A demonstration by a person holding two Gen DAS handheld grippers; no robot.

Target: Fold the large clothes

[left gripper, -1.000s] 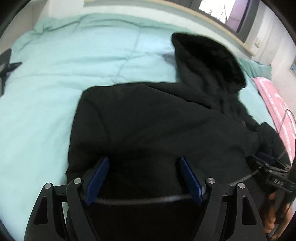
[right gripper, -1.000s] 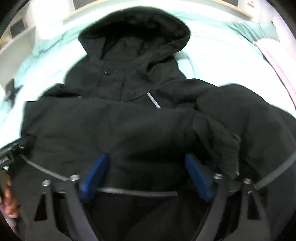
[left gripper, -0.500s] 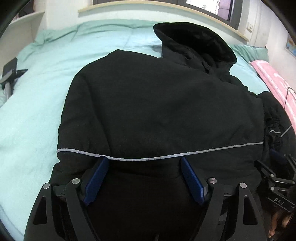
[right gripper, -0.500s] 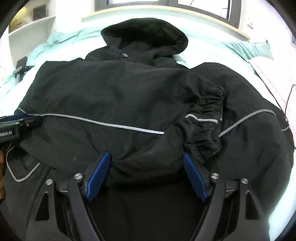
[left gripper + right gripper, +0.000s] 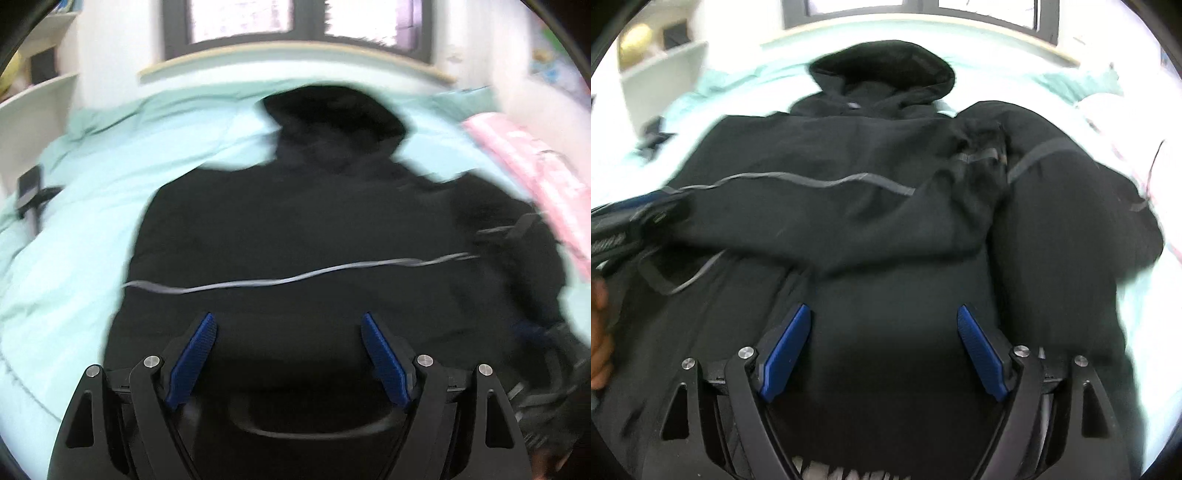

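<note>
Both grippers, left and right, spread wide, empty, above the jacket, which lies ahead on the bed. Next: grip symmetric edges; fold squarely.

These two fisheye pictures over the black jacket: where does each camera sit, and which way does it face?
Left wrist view: mounted on the left gripper, looking forward between its open blue fingers across the black jacket toward the hood and window; the right gripper shows blurred at the right edge.
Right wrist view: mounted on the right gripper, fingers open, facing the same way; the left gripper and some of the person's skin show at the left.
Shared: the jacket, its grey reflective stripe, the mint bedding, the window wall.
</note>
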